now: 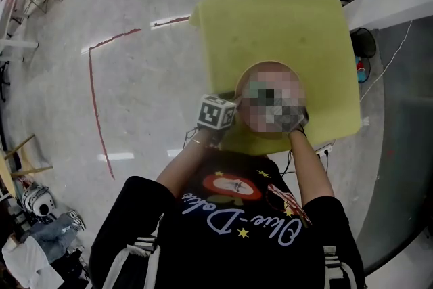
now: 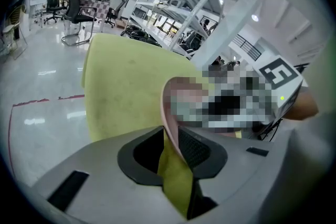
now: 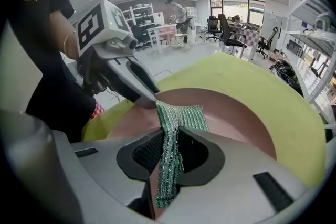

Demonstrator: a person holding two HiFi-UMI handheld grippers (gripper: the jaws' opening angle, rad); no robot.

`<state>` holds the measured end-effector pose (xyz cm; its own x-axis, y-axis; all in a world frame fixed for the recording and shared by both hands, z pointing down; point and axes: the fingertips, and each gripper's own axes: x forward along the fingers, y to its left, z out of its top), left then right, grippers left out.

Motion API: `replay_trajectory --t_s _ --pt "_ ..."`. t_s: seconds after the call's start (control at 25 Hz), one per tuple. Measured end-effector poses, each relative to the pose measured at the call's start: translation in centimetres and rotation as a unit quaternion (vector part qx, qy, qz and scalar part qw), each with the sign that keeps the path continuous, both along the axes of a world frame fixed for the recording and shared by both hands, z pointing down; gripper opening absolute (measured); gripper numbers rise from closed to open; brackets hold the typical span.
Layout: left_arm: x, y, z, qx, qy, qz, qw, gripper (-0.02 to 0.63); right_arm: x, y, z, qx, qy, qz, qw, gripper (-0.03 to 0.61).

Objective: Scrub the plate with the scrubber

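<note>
My right tongs (image 3: 168, 147) are clamped on the green scrubber (image 3: 181, 115), whose free end spreads over the inside of the pinkish-brown plate (image 3: 241, 115). My left tongs (image 2: 170, 136) are pinching that plate's rim. The plate sits on the yellow-green bench (image 3: 262, 81).

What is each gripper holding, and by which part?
Left gripper: the round pink plate, pinched at its rim. Right gripper: the green woven scrubber pad, pinched near one end.
</note>
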<state>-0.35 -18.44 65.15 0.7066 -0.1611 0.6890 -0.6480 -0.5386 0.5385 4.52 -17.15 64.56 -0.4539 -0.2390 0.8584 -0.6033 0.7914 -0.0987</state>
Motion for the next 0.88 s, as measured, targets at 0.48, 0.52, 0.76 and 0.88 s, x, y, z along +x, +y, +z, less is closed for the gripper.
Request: replay_trajectory --t_s 0.48,0.52,0.76,0.88 --pt "-0.3 -0.2 0.1 -0.004 -0.025 -0.016 0.9996 0.064 -2.1 4.0 0.3 -0.046 -0.027 -0.033 0.998 0.061" --pt "-0.3 -0.2 0.2 -0.004 -0.026 -0.016 0.9995 0.063 -2.3 4.3 0.3 -0.049 -0.028 -0.039 0.998 0.061" --pt "-0.1 -0.3 0.1 -0.001 -0.032 -0.02 0.9993 0.06 -3.0 6.1 0.3 -0.063 -0.041 -0.062 0.995 0.061" --pt "-0.1 -0.3 0.2 0.001 -0.039 -0.023 0.999 0.056 -3.0 6.5 0.1 -0.078 -0.058 -0.06 0.993 0.061"
